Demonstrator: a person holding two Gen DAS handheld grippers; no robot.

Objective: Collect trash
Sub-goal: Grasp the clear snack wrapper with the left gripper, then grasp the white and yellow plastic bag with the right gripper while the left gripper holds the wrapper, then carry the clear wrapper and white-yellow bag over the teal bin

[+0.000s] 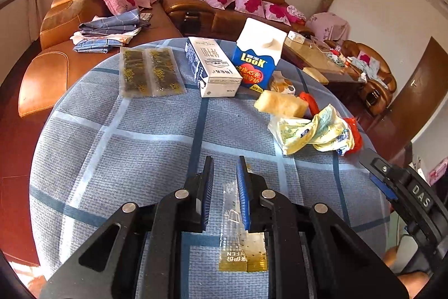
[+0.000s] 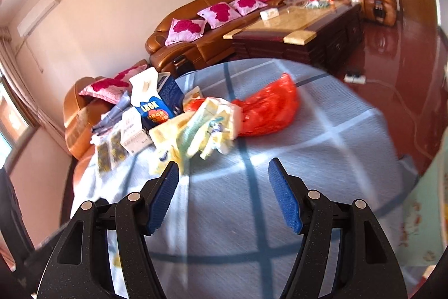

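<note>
Left gripper [image 1: 225, 167] low over near edge of desk [image 1: 112, 147], fingers narrow, gap visible between them. Clear sachet [image 1: 238, 231] lies flat between and under fingers, against right one; whether pinched, cannot tell. Likely first pick since nearest.

Right gripper [image 2: 224, 170] fingers wide, empty, pointing toward crumpled yellow wrapper [image 2: 207, 125] and red plastic bag [image 2: 266, 111], probably collection sack.

Milk carton [image 1: 256, 58], white box [image 1: 212, 66], two dark packets [image 1: 151, 72] far side, untouched.

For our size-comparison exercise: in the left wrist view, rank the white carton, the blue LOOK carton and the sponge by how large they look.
1. white carton
2. blue LOOK carton, close to it, so unsure
3. sponge
</note>
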